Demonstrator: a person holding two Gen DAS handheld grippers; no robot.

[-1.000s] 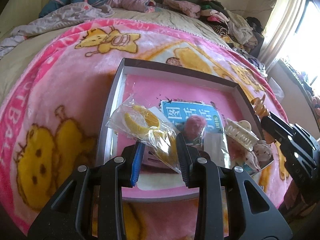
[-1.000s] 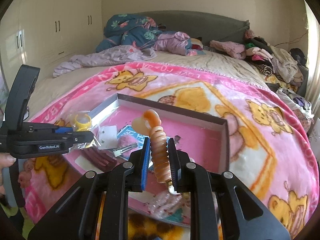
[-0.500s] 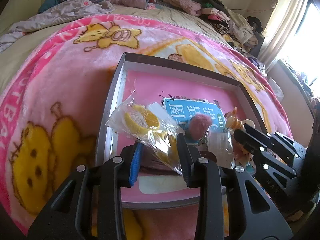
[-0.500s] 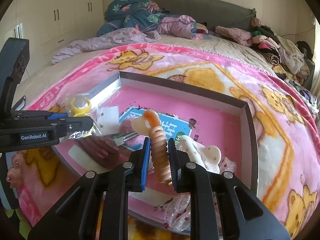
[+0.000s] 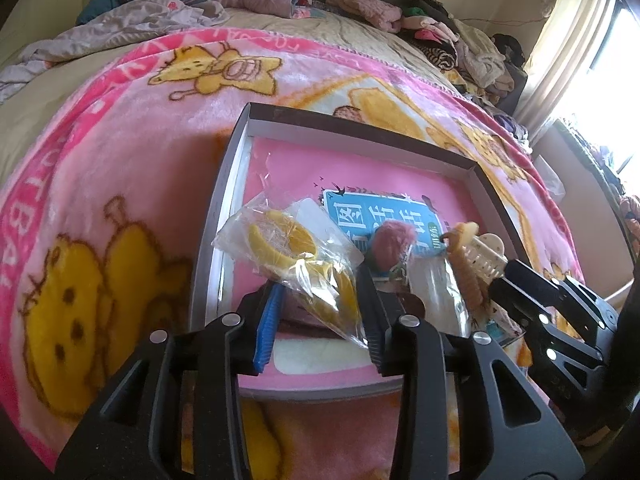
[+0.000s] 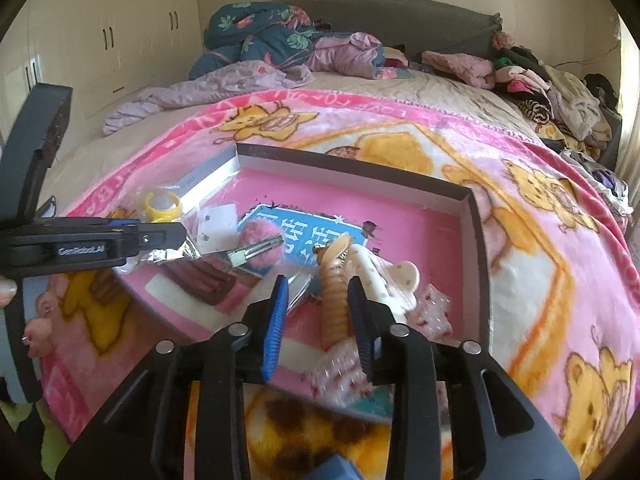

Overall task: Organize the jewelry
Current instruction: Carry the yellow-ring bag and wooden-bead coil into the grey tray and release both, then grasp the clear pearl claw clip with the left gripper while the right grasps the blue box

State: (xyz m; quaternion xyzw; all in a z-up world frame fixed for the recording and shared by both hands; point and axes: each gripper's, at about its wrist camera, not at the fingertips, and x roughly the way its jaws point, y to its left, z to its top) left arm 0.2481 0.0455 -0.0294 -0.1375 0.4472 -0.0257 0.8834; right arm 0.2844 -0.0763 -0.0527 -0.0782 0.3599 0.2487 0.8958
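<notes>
Bed blanket (image 5: pixel 120 168) carries a tray (image 5: pixel 224 184); left tool (image 6: pixel 152 236), marked "GenRobot.AI", pinches a bagged yellow ring (image 5: pixel 280 236); right tool (image 6: pixel 316 312) spread around a spiral clip (image 6: pixel 334 300).

A bed (image 6: pixel 440 92) spread with a pink cartoon-bear blanket (image 6: pixel 532 216) carries a shallow, dark-rimmed tray (image 6: pixel 476 220) near the blanket's middle. Beyond the blanket, crumpled bedding (image 6: pixel 256 44) lies heaped by the grey headboard (image 6: pixel 400 20), and a pile of clothes (image 6: pixel 532 88) lines the bed's far right edge.
</notes>
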